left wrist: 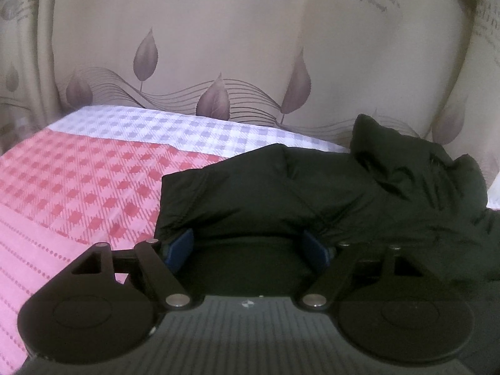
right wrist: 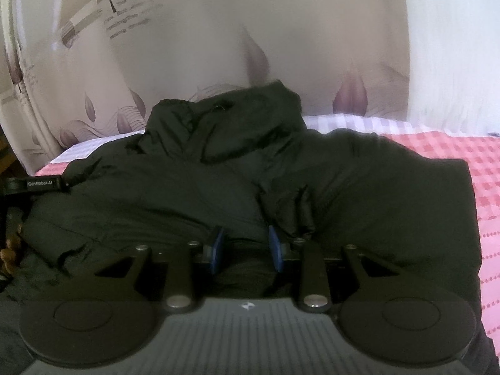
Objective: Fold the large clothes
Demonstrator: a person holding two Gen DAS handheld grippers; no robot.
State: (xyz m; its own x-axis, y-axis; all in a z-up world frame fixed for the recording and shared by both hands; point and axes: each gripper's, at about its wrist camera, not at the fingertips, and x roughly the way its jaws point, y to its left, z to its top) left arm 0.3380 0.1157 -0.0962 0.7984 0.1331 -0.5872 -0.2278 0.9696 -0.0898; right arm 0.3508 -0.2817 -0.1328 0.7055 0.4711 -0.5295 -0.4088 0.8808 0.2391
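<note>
Black jacket lies bunched on the checked bed. Left hand-held gripper spread wide at its near-left hem for a grab; right hand-held gripper pinches a mid-front fabric fold, anchoring.

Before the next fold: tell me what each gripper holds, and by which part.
Left gripper: open around the black jacket near its corner, not gripping. Right gripper: narrowed on a bunched fold near the jacket's middle; whether the pads pinch it cannot be told.
</note>
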